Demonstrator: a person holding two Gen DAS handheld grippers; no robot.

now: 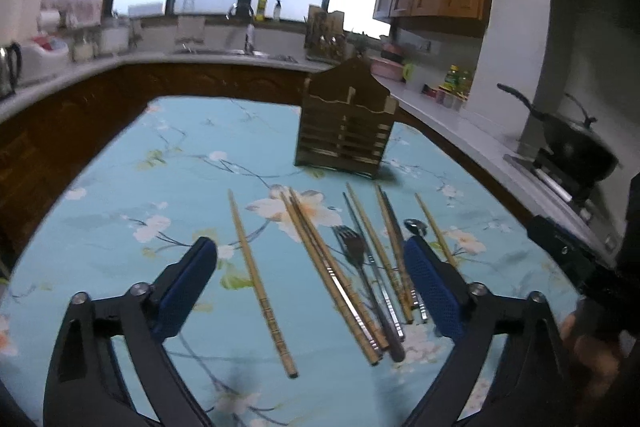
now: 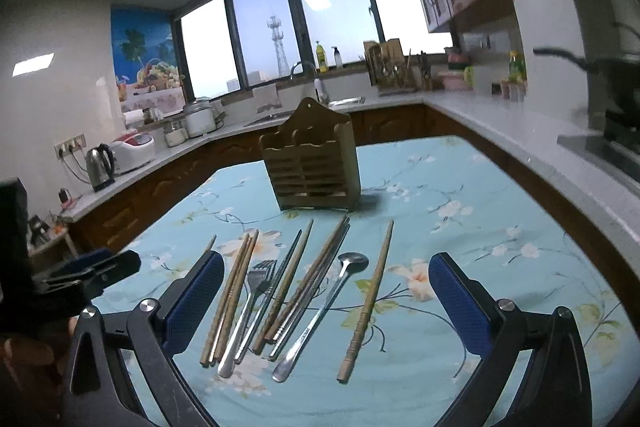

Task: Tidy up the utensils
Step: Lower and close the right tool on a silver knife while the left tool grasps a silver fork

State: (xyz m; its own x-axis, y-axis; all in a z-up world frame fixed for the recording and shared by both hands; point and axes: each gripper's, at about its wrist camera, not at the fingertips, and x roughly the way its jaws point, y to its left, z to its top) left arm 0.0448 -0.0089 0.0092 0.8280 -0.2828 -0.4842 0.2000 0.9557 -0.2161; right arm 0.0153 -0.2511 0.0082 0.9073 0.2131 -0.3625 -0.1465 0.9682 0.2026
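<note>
Both my grippers, left gripper (image 1: 310,263) and right gripper (image 2: 326,277), fingers spread wide, holding nothing. Chopsticks (image 2: 366,301), fork (image 2: 250,301), spoon (image 2: 320,315) lower center on desk (image 2: 500,211); wooden holder (image 2: 314,165) mid-frame.

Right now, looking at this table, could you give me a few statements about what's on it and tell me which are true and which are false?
1. The wooden utensil holder stands upright on the flowered tablecloth. True.
2. The fork is already in the holder. False: it lies flat on the cloth among the chopsticks.
3. The right gripper is shut on the spoon. False: its jaws are wide open and hold nothing.
4. The left gripper is open and empty. True.
5. One wooden chopstick lies apart, to the right of the spoon. True.
6. The utensils lie behind the holder. False: they lie in front of it, nearer the grippers.
</note>
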